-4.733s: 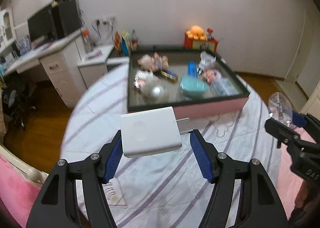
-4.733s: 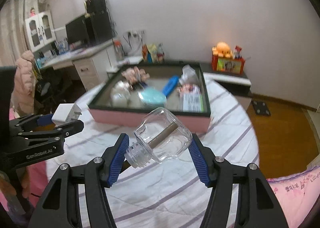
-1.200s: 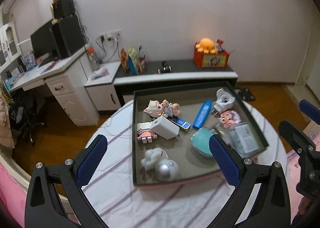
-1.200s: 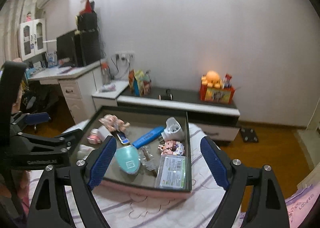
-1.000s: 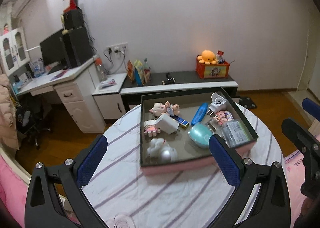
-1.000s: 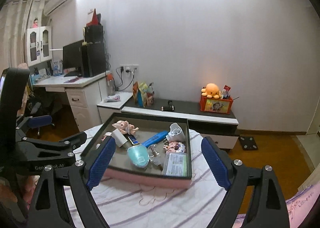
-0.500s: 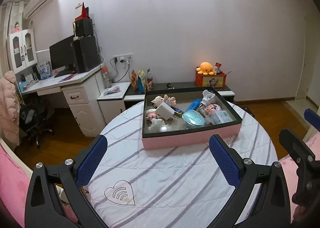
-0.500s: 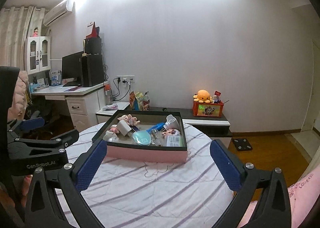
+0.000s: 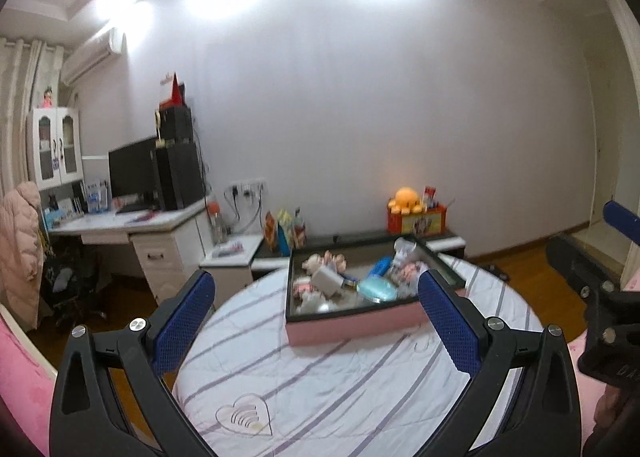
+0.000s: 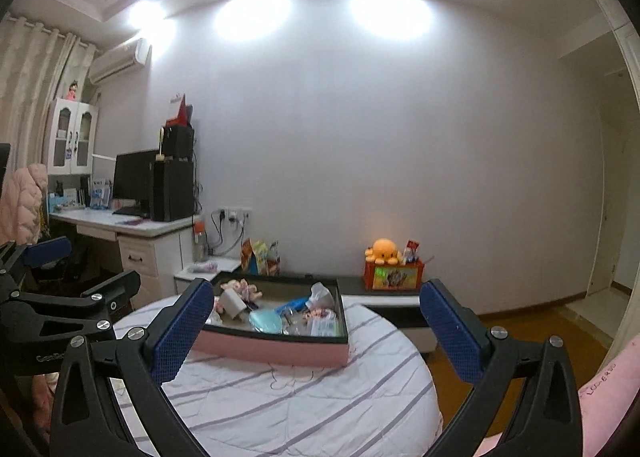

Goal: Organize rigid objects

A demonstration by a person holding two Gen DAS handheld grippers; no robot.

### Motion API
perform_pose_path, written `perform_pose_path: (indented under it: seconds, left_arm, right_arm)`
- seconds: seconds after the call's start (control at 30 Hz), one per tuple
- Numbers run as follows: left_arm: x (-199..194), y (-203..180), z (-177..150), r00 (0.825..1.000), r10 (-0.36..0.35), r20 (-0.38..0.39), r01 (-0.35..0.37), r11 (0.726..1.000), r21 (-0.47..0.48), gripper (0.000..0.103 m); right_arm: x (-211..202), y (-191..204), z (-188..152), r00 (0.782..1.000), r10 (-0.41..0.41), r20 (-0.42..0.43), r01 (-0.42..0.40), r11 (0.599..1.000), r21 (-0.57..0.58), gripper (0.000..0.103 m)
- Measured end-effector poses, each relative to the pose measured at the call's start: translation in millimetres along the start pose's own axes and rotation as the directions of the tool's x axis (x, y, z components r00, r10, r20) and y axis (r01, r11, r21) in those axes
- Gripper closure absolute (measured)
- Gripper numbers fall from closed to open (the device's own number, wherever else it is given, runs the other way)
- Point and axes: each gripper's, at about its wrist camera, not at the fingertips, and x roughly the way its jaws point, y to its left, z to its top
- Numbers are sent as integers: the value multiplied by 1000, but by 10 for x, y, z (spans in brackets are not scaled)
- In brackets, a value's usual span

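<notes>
A pink tray with a dark rim [image 9: 352,327] [image 10: 276,349] stands at the far side of the round table with a striped cloth [image 9: 340,389] [image 10: 288,397]. It holds a white charger [image 9: 326,281], a teal oval case [image 9: 378,289] [image 10: 265,321], a blue bar [image 9: 378,265], toy figures and a packet. My left gripper [image 9: 316,317] is open and empty, held back above the near table. My right gripper [image 10: 314,323] is open and empty, likewise held back from the tray.
A white desk with a monitor [image 9: 136,177] and speakers stands at the left. A low cabinet behind the table carries an orange plush octopus [image 9: 406,199] [image 10: 384,251] on a red box. Pink bedding [image 10: 608,389] lies at the right. Wooden floor surrounds the table.
Both grippers have let go of the white charger and the glass bottle, opened wide, and pulled back and up from the tray, which now looks smaller and farther off.
</notes>
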Motion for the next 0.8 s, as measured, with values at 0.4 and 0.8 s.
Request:
perform_pose_path:
  seconds: [0.4,0.8]
  left_arm:
    - [-148,-39,-27,996,-3,89,4,1000,-14,0]
    - [-180,-7,-102,992,29,121,-24,999,-42,0]
  right_arm:
    - [-150,45,-60,998,-1,62,0,1000,12,0]
    - [-155,87,-146,997,6,73,-6,1000,3,0]
